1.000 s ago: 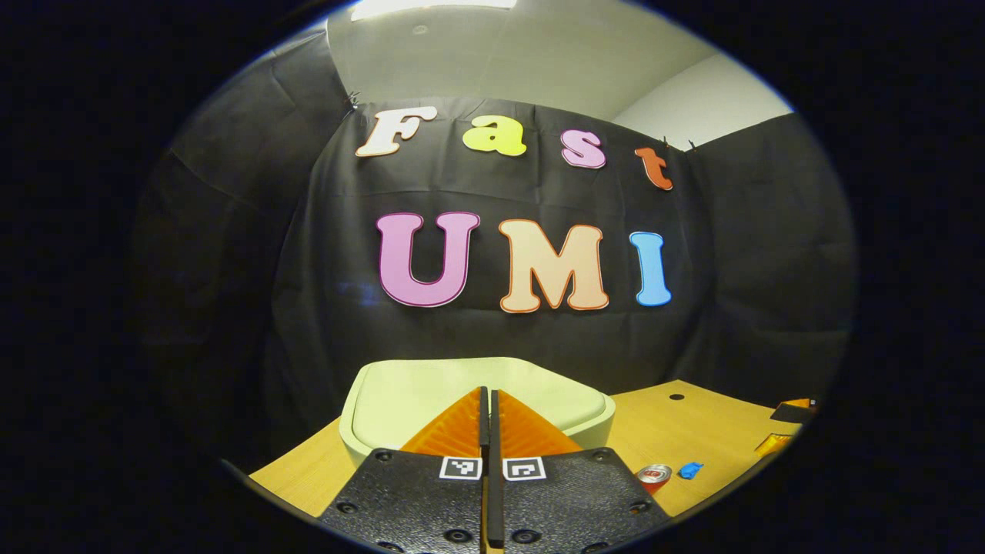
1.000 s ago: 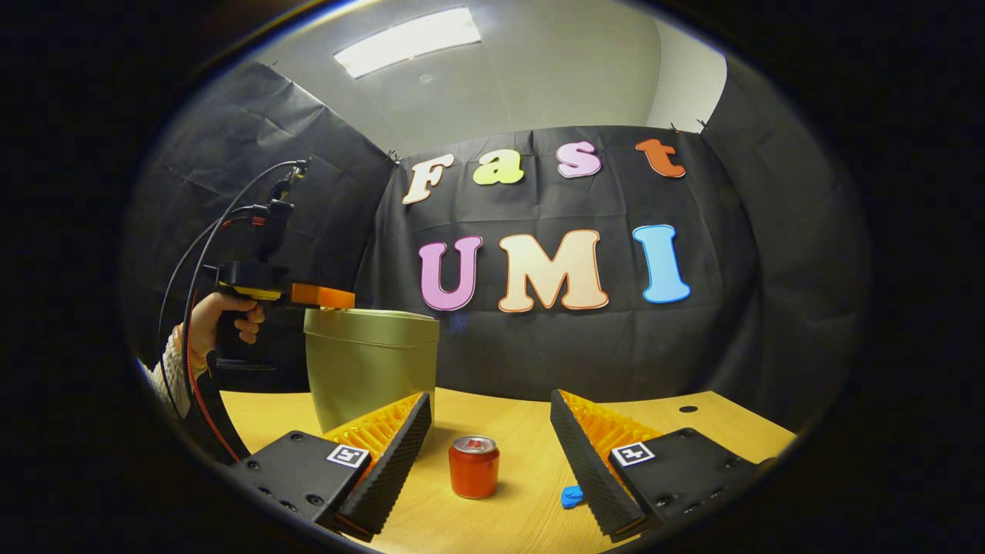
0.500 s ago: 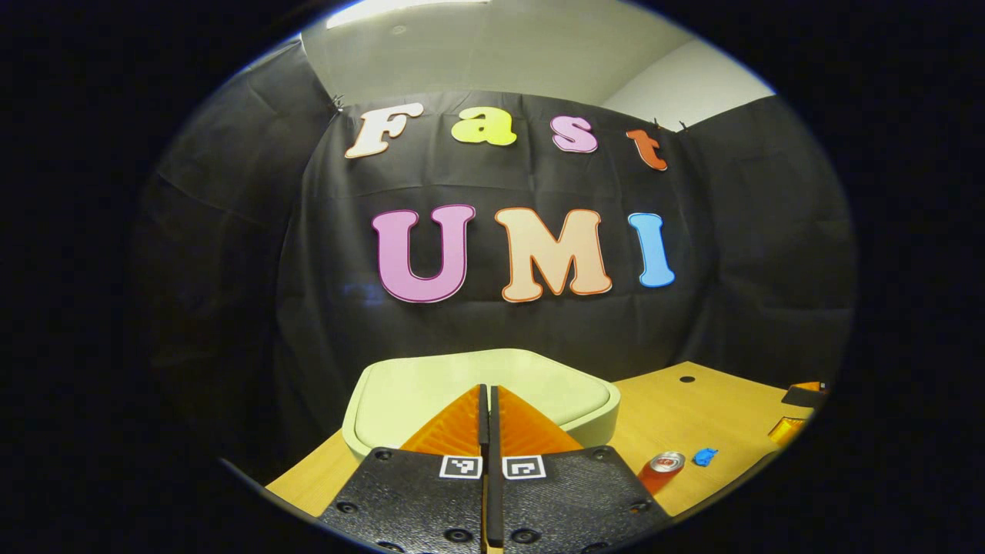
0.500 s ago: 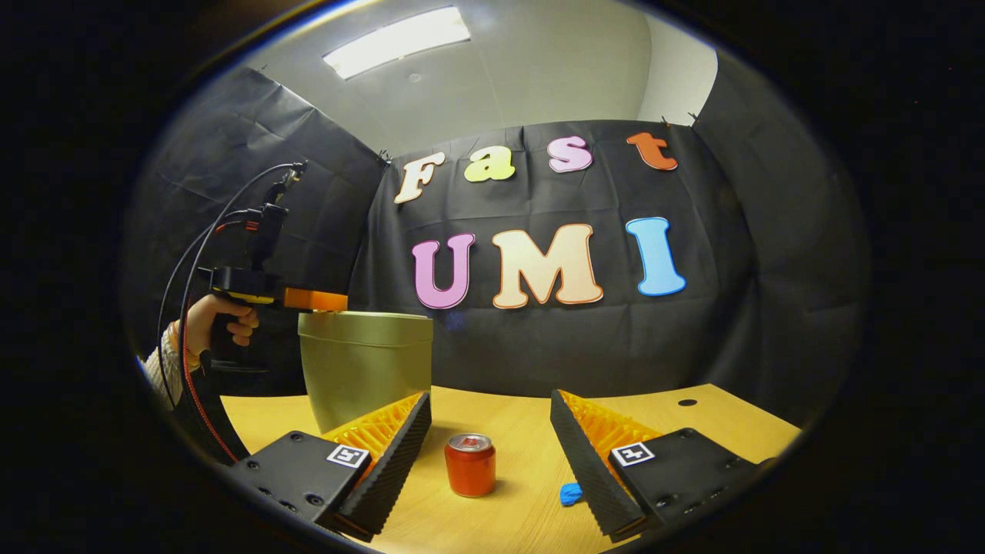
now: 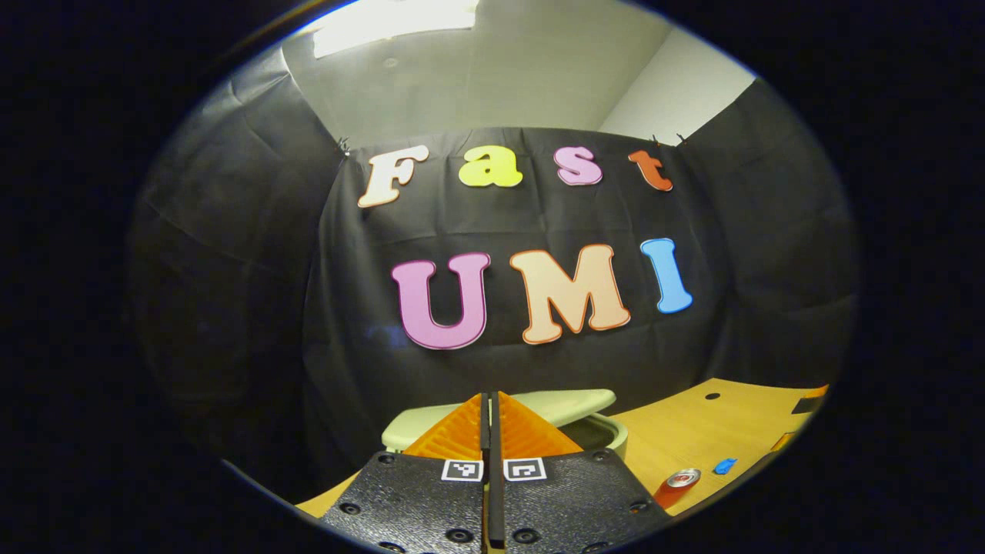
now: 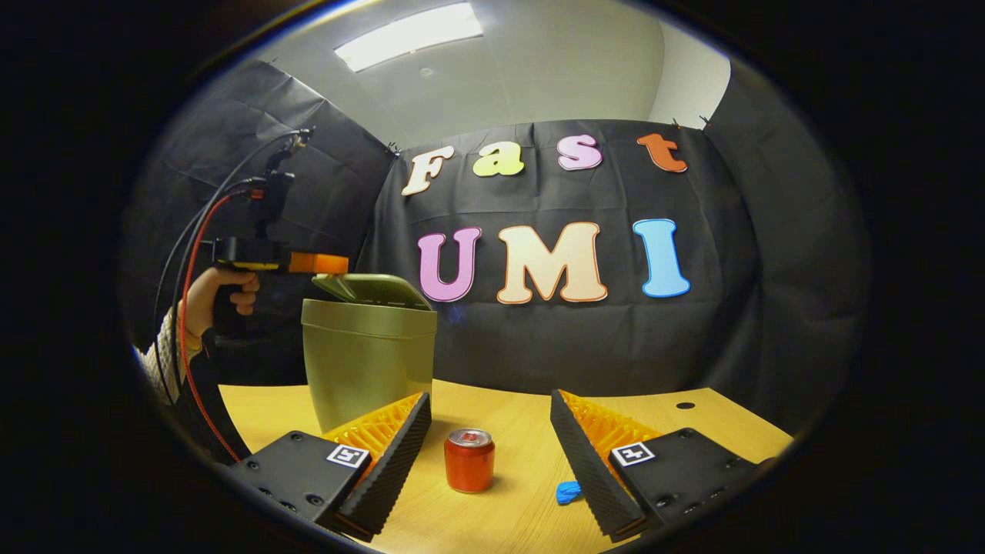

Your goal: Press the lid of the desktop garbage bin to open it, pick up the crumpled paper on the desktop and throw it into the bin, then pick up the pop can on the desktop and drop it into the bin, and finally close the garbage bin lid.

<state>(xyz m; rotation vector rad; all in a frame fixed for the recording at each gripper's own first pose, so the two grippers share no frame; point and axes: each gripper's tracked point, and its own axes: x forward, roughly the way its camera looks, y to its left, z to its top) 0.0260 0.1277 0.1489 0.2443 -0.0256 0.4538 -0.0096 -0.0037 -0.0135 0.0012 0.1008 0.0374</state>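
At the left of the right gripper view stands one garbage bin [image 6: 368,362], a pale green, smooth-walled plastic tub that tapers toward its base, with its single lid [image 6: 371,290] tilted up at the rear and a dark gap beneath it. One left gripper [image 6: 327,264] hovers over the lid's front end, gripped by a hand [image 6: 219,296] in a knitted sleeve [image 6: 165,362], with cables looping up from it toward the upper left of the frame; I cannot tell whether it touches the lid. In the left gripper view, that gripper [image 5: 489,408] has its two ribbed, wedge-shaped fingers pressed flat together with nothing between them, and the raised lid [image 5: 531,406] lies just past their tips. Along the bottom of the right gripper view, the right gripper [image 6: 490,415] has its jaws spread wide and holds nothing; each finger has a ridged inner face. Between them, on the smooth light-wood table [image 6: 515,419], one pop can [image 6: 469,459] stands upright, a red cylinder with a silver top. One small blue crumpled paper [image 6: 569,492] lies just beside the right-hand finger, lower in the frame than the can and apart from it. One dark round hole [image 6: 685,405] marks the tabletop at the right.
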